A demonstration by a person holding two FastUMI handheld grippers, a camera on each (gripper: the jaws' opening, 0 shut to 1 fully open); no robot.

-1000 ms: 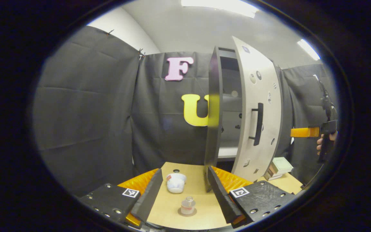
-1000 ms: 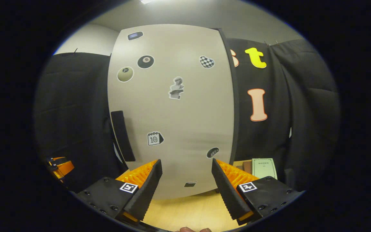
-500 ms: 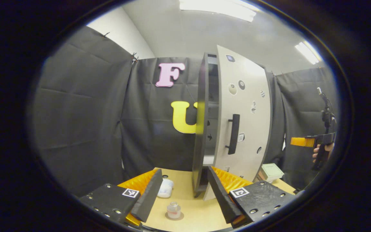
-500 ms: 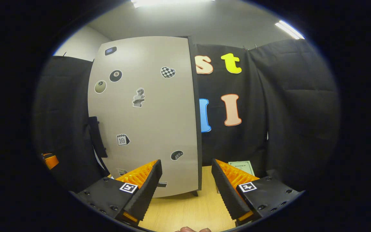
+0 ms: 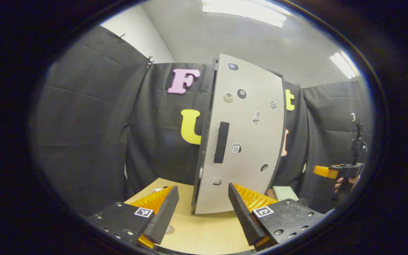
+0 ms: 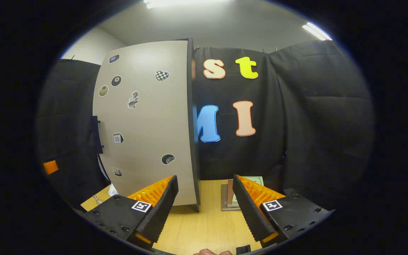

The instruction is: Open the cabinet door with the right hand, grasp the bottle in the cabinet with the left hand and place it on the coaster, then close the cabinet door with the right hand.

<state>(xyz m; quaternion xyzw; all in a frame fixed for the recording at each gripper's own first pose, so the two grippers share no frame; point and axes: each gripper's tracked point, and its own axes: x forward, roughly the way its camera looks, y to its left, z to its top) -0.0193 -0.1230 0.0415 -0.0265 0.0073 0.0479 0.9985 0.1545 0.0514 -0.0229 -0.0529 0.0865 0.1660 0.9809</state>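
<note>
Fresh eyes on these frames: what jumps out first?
The tall pale cabinet door, dotted with stickers and carrying a dark handle, stands shut at centre on the wooden table. Both grippers hang open before it, the left gripper and the right gripper. Books sit right of the cabinet.

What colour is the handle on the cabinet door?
The bar handle is black, set against the pale beige cabinet door. It shows best in the left gripper view.

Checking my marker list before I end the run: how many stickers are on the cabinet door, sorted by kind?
On the cabinet door:
ball stickers: 2
checkered heart sticker: 1
statue sticker: 1
calendar sticker: 1
other small stickers: 3
Total: 8
</note>
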